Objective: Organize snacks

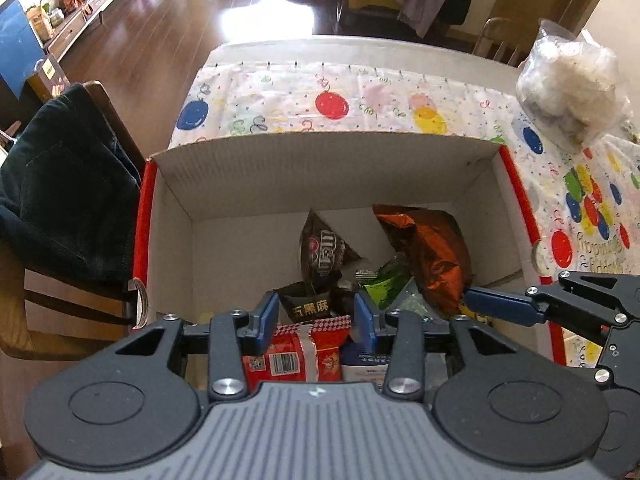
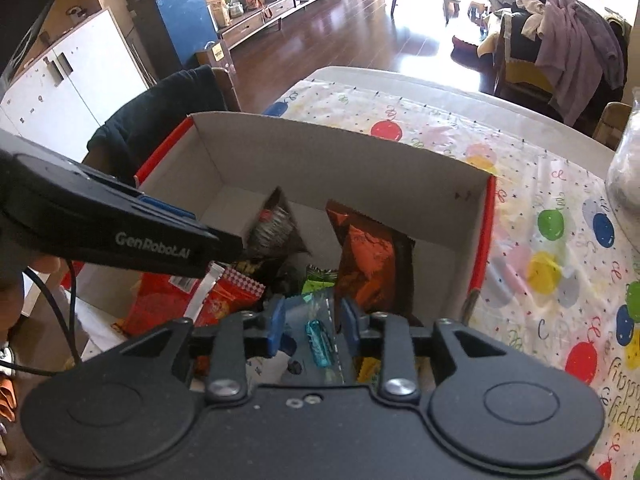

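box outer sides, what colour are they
Red on the outer sides of the box, plain white cardboard inside; the left wrist view shows it best.

- The cardboard box (image 1: 320, 168), open-topped with pale corrugated inner walls and red outer edges, sits on the bench and holds all the snacks at its near end; its far floor is bare.
- A dark brown M&M's pouch (image 1: 324, 254) stands tilted, its pointed corner up, near the middle.
- A shiny orange-brown foil bag (image 1: 428, 252) leans against the right wall, crumpled.
- A green packet (image 1: 386, 286) is wedged between those two, low down.
- A black packet with Chinese characters (image 1: 308, 306) lies just in front of the M&M's pouch.
- A red packet (image 1: 298, 354) with a barcode label lies nearest, face up.
- A clear wrapper holding a teal candy (image 2: 318, 338) lies beside the orange bag.
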The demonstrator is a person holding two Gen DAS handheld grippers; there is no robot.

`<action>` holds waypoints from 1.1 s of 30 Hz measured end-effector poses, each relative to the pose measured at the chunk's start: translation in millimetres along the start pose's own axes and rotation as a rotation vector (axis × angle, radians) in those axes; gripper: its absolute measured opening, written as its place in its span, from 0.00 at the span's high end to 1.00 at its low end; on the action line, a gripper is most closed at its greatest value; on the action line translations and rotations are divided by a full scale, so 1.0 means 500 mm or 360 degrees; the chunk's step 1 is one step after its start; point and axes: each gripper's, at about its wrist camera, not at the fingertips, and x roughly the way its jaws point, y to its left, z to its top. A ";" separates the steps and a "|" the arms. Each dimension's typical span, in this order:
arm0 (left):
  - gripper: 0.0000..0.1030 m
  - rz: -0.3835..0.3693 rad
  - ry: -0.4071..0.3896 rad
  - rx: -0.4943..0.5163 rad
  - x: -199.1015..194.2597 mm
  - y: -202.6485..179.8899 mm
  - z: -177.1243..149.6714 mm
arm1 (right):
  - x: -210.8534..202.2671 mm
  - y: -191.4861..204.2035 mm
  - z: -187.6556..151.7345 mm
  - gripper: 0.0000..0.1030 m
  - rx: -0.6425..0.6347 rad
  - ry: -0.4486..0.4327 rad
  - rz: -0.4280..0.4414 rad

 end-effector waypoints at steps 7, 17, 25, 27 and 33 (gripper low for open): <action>0.49 0.0006 -0.0092 0.0016 -0.041 -0.011 -0.023 | -0.046 0.001 -0.010 0.61 0.0015 -0.0073 0.0010; 0.34 0.0031 -0.0269 0.0061 -0.119 -0.028 -0.064 | -0.120 -0.011 -0.034 0.33 0.0053 -0.0189 0.0004; 0.31 0.0030 -0.0386 0.0067 -0.181 -0.040 -0.106 | -0.182 -0.014 -0.060 0.17 0.0036 -0.0286 0.0015; 0.28 0.0030 -0.0406 0.0072 -0.193 -0.043 -0.116 | -0.197 -0.012 -0.065 0.13 0.0026 -0.0320 0.0010; 0.27 0.0067 -0.0479 0.0076 -0.225 -0.050 -0.149 | -0.243 -0.005 -0.090 0.03 0.0004 -0.0422 -0.0015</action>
